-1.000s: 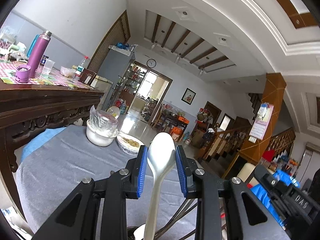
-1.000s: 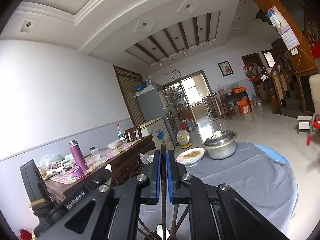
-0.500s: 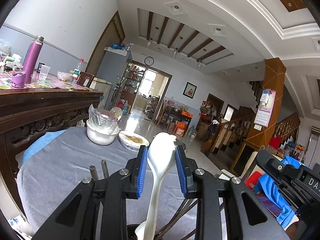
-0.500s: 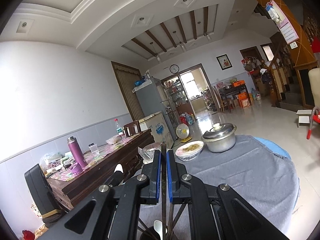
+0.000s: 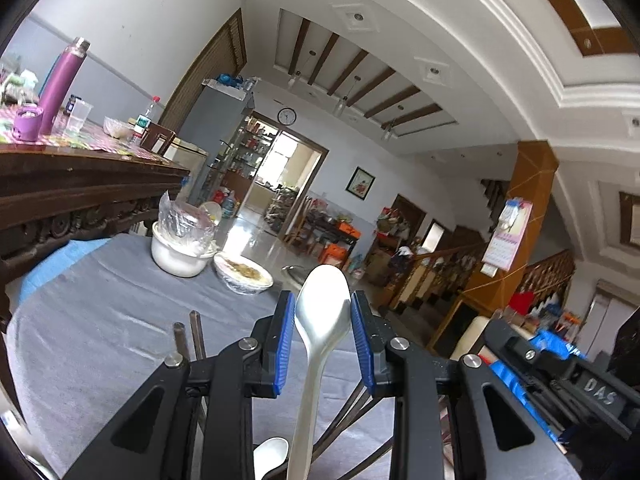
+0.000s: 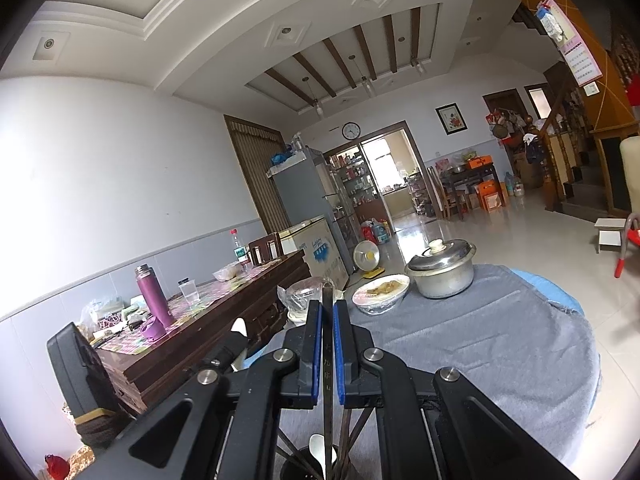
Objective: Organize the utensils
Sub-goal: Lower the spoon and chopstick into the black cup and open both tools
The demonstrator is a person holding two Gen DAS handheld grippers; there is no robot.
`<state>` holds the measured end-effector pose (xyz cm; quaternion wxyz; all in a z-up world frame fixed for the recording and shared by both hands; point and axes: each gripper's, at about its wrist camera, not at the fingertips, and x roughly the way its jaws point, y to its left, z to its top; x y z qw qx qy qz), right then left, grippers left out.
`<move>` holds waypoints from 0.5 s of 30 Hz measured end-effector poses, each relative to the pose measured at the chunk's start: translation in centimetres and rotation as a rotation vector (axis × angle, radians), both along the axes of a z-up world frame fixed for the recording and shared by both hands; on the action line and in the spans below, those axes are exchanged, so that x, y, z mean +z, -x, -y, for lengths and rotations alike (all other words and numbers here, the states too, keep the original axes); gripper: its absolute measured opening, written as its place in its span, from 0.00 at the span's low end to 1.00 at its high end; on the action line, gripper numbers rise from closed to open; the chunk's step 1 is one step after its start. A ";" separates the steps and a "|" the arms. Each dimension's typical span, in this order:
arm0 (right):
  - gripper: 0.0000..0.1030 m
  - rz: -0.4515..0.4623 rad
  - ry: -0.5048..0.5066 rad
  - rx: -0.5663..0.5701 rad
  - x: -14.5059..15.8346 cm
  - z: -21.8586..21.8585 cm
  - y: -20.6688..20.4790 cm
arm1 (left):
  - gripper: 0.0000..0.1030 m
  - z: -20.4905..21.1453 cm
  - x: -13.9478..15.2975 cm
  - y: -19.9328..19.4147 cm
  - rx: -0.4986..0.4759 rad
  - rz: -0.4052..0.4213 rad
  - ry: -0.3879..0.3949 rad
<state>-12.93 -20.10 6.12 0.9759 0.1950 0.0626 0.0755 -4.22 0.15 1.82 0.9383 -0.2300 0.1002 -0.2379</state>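
Left gripper [image 5: 323, 338]: blue pads partly open, closed onto the bowl of a white spoon [image 5: 320, 320], handle running down toward a dark holder [image 6: 316, 466] at frame bottom. A second white spoon [image 5: 272, 454] and dark chopsticks [image 5: 196, 338] stand in that holder. Right gripper [image 6: 327, 346]: pads nearly together, clamped on one upright dark chopstick [image 6: 328, 360] directly above the holder. Holder sits on the grey-clothed table [image 6: 500, 344]; beyond it, a covered food bowl [image 6: 381, 292] and a lidded steel pot [image 6: 442, 268].

Bright daylight pours through the far doorway [image 6: 390, 176], glaring off the floor [image 6: 520, 224]; both fisheye views stay sharp, with bowed, black-vignetted edges
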 end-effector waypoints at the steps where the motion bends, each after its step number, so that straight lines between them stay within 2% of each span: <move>1: 0.06 -0.001 0.001 0.000 0.0 0.1 0.0 | 0.29 -0.3 0.0 0.0 -0.009 0.003 0.016; 6: 0.06 -0.006 0.004 0.002 -0.2 -0.1 -0.1 | 0.29 -1.7 -0.3 -0.1 -0.062 0.021 0.084; 11: 0.06 -0.015 0.003 0.007 -0.5 -0.2 -0.4 | 0.29 -1.8 -0.8 0.2 -0.098 0.041 0.112; 15: 0.06 -0.022 0.000 0.011 -0.7 -0.1 -0.6 | 0.29 -1.2 -1.3 0.4 -0.091 0.047 0.103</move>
